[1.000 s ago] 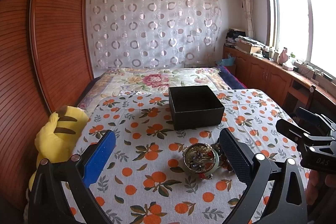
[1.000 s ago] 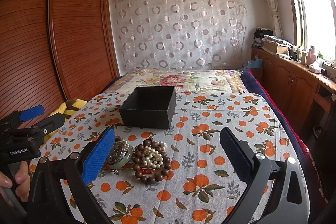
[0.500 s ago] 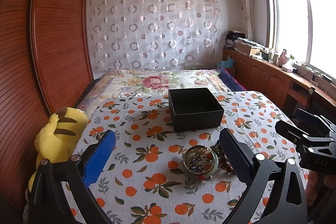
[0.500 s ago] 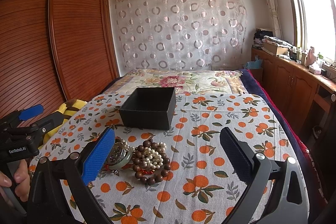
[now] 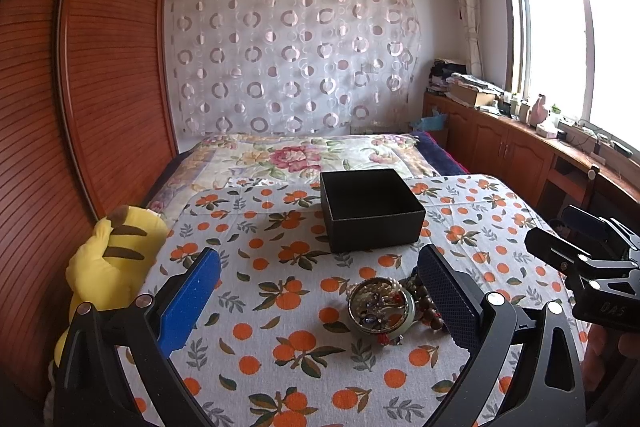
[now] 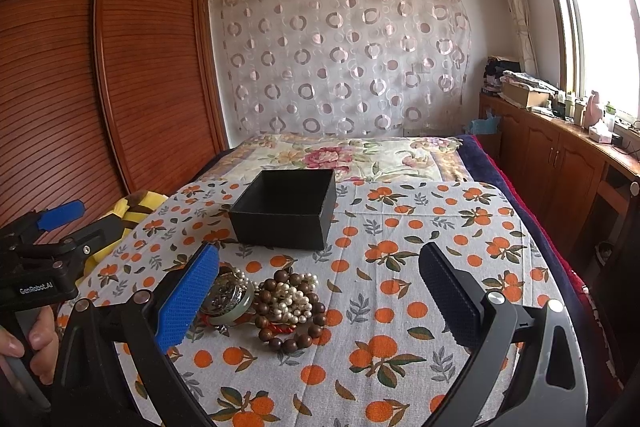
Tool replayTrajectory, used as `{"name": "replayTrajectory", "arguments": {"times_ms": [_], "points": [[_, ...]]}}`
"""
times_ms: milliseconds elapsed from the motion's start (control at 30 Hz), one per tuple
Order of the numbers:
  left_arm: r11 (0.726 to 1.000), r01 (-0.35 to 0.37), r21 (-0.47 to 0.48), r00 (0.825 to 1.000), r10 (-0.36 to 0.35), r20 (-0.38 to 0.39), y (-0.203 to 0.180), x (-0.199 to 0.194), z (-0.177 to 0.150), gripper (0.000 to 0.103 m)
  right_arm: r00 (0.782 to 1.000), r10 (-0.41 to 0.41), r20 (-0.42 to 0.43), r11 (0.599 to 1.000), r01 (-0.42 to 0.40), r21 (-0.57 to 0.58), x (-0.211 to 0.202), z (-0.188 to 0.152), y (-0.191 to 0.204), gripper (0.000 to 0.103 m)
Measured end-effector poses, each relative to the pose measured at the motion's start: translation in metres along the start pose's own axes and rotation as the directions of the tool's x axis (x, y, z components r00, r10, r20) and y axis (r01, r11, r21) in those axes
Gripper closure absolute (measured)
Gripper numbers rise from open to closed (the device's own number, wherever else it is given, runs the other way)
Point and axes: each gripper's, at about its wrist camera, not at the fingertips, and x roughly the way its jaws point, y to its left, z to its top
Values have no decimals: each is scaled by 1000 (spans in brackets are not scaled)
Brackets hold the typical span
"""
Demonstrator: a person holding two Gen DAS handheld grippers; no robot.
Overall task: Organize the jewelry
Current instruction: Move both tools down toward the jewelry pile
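A pile of jewelry lies on the orange-print cloth: a round metal ornate piece (image 5: 380,308) (image 6: 229,298), a white pearl string (image 6: 292,297) and a brown wooden bead bracelet (image 6: 294,337). An open, empty black box (image 5: 370,209) (image 6: 286,207) stands behind the pile. My left gripper (image 5: 320,301) is open and empty, above the cloth left of the pile. My right gripper (image 6: 320,297) is open and empty, with the pile between its fingers near the blue pad (image 6: 188,301). Each gripper shows at the edge of the other's view.
A yellow plush toy (image 5: 116,259) lies at the cloth's left edge beside a wooden wardrobe (image 5: 80,99). A floral bedspread (image 5: 304,157) lies beyond the box. Wooden cabinets (image 6: 560,163) with clutter run under the window on the right.
The left wrist view has tilted slightly upward, so the box and jewelry sit a little lower in it. The right gripper has barely moved. Both jaws stay open.
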Motion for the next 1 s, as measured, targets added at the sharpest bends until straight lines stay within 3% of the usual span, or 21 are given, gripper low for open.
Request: {"name": "replayTrajectory", "arguments": {"times_ms": [733,900,1000], "points": [[1000,2,-2,1000,-2,1,-3,-7,9,8,1000,5,-2,1000,-5,1,3,5,4,2],[1000,26,-1,999,-26,-27,-8,-14,14,8,1000,21,-23,1000,-21,-7,3,-7,2,2],[999,49,-5,997,-50,-62,-7,1,-5,8,999,30,-45,999,-30,-12,10,-15,-1,2]]}}
